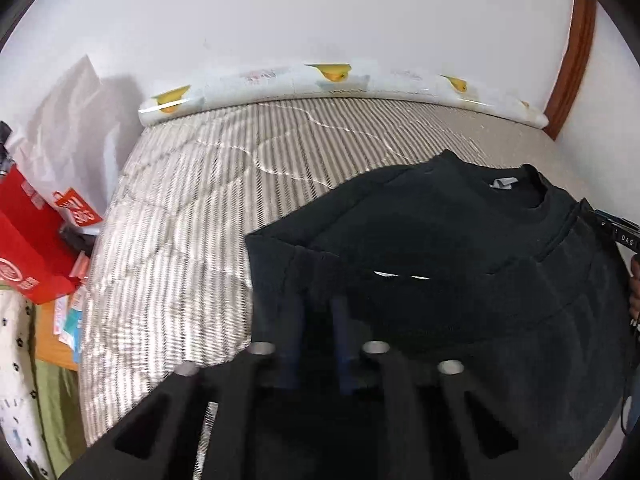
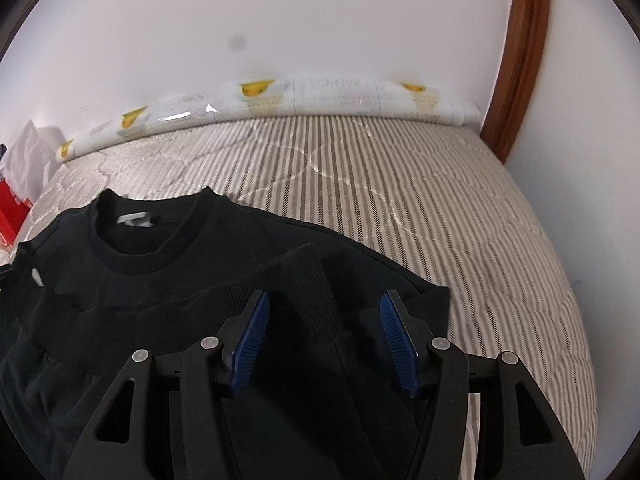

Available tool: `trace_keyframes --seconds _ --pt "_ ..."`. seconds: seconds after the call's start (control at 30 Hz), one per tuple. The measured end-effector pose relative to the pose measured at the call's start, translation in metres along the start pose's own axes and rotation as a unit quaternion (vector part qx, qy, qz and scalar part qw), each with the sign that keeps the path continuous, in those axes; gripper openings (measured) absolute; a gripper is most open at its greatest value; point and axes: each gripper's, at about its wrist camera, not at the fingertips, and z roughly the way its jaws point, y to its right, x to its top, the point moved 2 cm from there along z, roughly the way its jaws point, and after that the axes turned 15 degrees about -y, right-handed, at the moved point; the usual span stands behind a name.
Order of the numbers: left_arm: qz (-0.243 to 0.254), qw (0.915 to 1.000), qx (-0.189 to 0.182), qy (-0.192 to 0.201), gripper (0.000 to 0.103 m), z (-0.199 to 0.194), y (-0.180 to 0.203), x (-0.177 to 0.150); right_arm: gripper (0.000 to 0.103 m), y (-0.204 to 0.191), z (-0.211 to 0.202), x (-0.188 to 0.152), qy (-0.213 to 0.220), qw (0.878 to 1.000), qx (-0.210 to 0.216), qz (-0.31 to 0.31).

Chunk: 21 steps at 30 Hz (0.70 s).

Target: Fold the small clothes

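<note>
A black sweatshirt [image 1: 440, 240] lies face up on a striped mattress [image 1: 180, 240], its collar [image 2: 140, 256] with a white label toward the wall. My left gripper [image 1: 318, 304] is shut at the garment's left edge, with dark fabric of the folded-in sleeve [image 1: 304, 264] pinched between its blue pads. My right gripper [image 2: 326, 300] stands open over the other side. The ribbed sleeve cuff [image 2: 304, 276] lies between its blue pads [image 2: 256, 332] and touches neither. In the left wrist view, part of the right gripper body [image 1: 618, 232] and a hand [image 1: 634, 296] show at the right edge.
A long white pack with yellow prints [image 2: 280, 100] lies along the wall at the mattress head. Red boxes [image 1: 28, 232] and a white bag [image 1: 68, 140] crowd the left side beyond the mattress edge. A brown wooden frame [image 2: 520, 80] rises at the right. Bare mattress [image 2: 460, 220] lies right of the sweatshirt.
</note>
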Motion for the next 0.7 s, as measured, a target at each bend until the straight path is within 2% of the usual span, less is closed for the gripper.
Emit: trace_keyframes --seconds 0.03,0.07,0.13,0.3,0.43,0.53,0.6,0.7 --pt "-0.003 0.9999 -0.008 0.005 0.007 -0.002 -0.001 -0.001 0.021 -0.002 0.004 0.0 -0.007 1.0 0.009 -0.006" --pt "-0.006 0.9999 -0.014 0.007 0.006 -0.005 -0.002 -0.001 0.021 -0.003 0.005 0.001 -0.006 1.0 0.005 -0.01" --pt "-0.018 0.9994 -0.014 0.026 0.006 -0.012 -0.006 -0.001 0.013 -0.005 0.001 -0.002 0.008 1.0 0.004 -0.022" --pt "-0.056 0.9957 -0.054 0.051 0.006 -0.024 -0.014 0.012 0.01 0.016 -0.029 -0.001 0.059 0.998 0.03 0.008" --pt "-0.051 0.9962 -0.043 0.056 0.006 -0.013 -0.003 0.027 0.01 0.028 -0.037 0.006 0.075 0.996 0.024 0.028" --pt "-0.057 0.9966 -0.035 0.047 0.006 0.001 0.001 0.034 0.01 0.033 -0.017 0.01 0.05 0.998 0.005 0.035" --pt "-0.062 0.9969 -0.033 0.037 0.006 0.01 0.003 0.037 0.01 0.039 0.009 0.011 0.01 0.999 -0.004 0.044" --pt "-0.063 0.9974 -0.025 0.025 0.006 0.02 0.004 0.038 0.011 0.04 0.016 0.009 0.005 0.999 -0.002 0.049"
